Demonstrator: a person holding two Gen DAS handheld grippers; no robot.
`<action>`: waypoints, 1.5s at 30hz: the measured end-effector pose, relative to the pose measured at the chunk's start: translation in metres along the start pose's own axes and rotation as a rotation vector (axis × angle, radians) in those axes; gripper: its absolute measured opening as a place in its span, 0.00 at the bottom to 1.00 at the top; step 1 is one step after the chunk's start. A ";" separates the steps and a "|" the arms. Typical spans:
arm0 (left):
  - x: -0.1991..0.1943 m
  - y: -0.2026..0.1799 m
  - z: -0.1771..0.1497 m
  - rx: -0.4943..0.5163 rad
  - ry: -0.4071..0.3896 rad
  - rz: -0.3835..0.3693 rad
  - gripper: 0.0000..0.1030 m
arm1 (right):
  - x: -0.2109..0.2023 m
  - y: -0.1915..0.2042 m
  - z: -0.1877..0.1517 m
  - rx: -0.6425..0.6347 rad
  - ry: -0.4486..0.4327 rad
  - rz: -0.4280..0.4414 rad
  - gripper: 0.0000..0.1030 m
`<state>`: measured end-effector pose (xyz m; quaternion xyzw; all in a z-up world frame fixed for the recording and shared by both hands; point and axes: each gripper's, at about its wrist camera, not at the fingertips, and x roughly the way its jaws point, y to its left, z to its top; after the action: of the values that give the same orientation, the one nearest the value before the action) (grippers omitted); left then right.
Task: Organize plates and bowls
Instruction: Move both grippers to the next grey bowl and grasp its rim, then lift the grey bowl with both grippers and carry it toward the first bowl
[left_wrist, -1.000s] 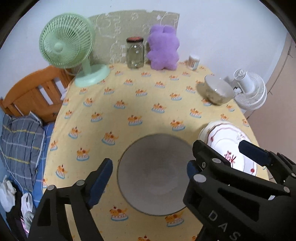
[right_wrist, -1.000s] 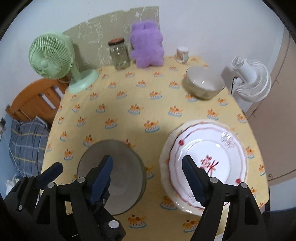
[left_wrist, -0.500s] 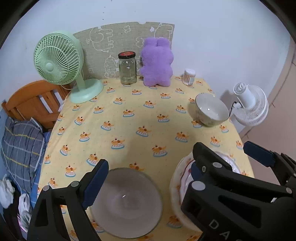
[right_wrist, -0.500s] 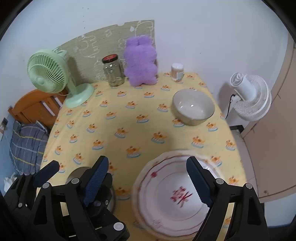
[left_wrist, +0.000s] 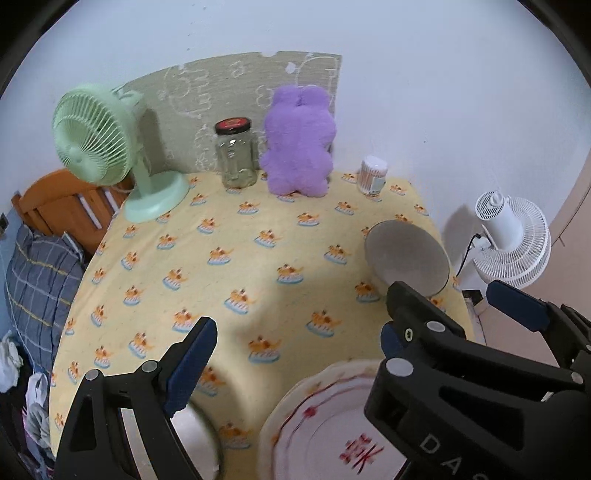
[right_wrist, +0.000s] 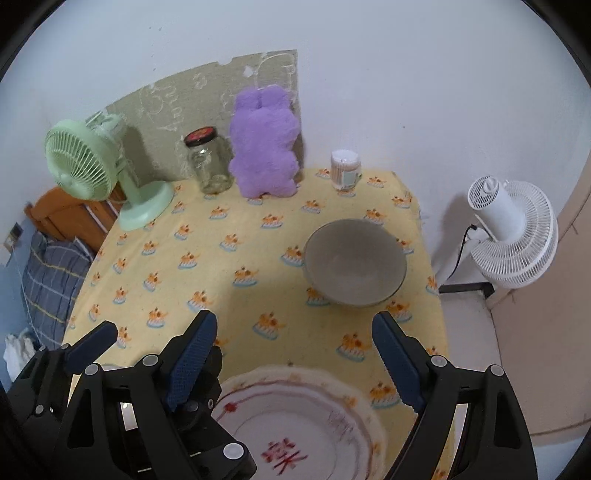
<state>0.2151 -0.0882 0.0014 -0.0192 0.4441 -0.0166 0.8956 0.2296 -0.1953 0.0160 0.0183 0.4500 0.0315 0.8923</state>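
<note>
A grey bowl (right_wrist: 354, 262) stands at the right side of the yellow table; it also shows in the left wrist view (left_wrist: 406, 258). A white plate (right_wrist: 295, 424) with red trim and a red character lies at the near edge, under my open, empty right gripper (right_wrist: 295, 358). The plate also shows in the left wrist view (left_wrist: 332, 432). A second bowl (left_wrist: 195, 439) sits at the near left, mostly hidden behind the left finger of my open, empty left gripper (left_wrist: 295, 354).
At the back stand a green fan (left_wrist: 99, 147), a glass jar (left_wrist: 236, 155), a purple plush toy (left_wrist: 295, 144) and a cotton-swab tub (left_wrist: 373, 177). A white fan (right_wrist: 509, 236) stands off the table's right edge. A wooden bed frame (left_wrist: 55, 206) lies left.
Both grippers pulled back and tilted up from the table. The near bowl and plate slid to the bottom of the views; the far bowl and back wall came further into view.
</note>
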 end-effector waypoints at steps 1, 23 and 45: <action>0.003 -0.006 0.003 0.005 -0.009 0.006 0.89 | 0.002 -0.007 0.002 0.006 -0.008 0.000 0.86; 0.121 -0.084 0.044 -0.006 0.059 -0.001 0.81 | 0.107 -0.096 0.049 0.021 0.036 -0.095 0.84; 0.187 -0.096 0.040 0.010 0.173 0.019 0.33 | 0.178 -0.127 0.046 0.117 0.167 -0.014 0.18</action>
<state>0.3589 -0.1923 -0.1180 -0.0090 0.5198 -0.0119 0.8541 0.3773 -0.3093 -0.1069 0.0647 0.5239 0.0001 0.8493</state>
